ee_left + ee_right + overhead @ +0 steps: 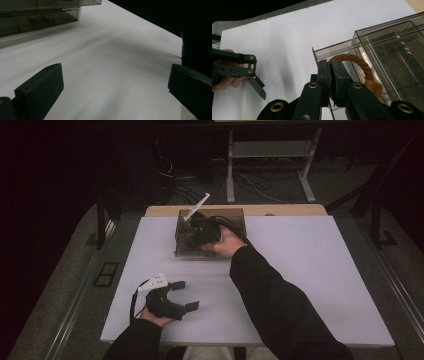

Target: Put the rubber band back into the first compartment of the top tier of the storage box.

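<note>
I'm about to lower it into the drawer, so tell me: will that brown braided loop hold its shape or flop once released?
The brown braided loop keeps an arch above the right tool, so it probably has some spring. Braided cord likely sags once freed. It looks light, and the tag may pull that end down into the smoky plastic drawer box.

A brown braided bracelet (359, 63) arches over the smoky drawer (352, 50), apparently open.
</note>
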Demonstrator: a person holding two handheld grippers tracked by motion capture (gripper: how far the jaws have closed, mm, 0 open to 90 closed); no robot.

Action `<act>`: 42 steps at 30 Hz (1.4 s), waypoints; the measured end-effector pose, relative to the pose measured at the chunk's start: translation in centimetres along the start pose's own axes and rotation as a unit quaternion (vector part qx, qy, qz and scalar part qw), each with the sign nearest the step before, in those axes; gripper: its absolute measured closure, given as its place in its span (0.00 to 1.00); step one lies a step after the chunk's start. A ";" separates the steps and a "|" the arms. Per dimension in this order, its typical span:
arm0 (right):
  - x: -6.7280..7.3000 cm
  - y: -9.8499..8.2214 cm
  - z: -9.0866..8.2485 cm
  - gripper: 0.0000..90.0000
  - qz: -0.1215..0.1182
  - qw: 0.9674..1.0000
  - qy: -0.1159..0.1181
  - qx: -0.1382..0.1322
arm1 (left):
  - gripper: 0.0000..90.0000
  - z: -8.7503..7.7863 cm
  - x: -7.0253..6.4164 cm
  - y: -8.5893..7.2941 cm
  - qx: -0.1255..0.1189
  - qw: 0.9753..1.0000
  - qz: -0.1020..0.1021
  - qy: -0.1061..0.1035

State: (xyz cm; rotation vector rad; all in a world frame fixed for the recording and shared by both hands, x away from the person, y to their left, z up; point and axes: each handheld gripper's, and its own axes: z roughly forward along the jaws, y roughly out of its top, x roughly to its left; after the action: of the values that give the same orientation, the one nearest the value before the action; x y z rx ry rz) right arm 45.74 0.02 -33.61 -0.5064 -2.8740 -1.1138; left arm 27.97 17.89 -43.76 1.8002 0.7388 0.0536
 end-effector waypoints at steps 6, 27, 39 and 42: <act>-0.1 0.0 0.7 0.94 0.001 1.000 0.000 0.003 | 0.00 0.0 0.0 0.0 0.000 1.000 0.001 0.000; 0.3 0.1 0.7 0.82 0.003 1.000 -0.013 -0.002 | 0.00 0.1 0.0 0.0 0.003 1.000 0.001 0.000; 0.7 -0.8 -1.7 0.52 0.012 0.999 -0.046 -0.017 | 0.00 0.0 0.0 0.0 0.004 1.000 0.002 -0.001; 0.7 -1.2 -2.3 0.40 0.018 0.998 -0.048 -0.020 | 0.00 0.0 0.0 0.0 0.005 1.000 0.004 -0.001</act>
State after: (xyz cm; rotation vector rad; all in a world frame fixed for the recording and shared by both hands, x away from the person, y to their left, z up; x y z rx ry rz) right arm 44.46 -2.11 -32.63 -0.6281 -2.9146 -1.1757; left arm 27.95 17.86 -43.80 1.8121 0.7322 0.0525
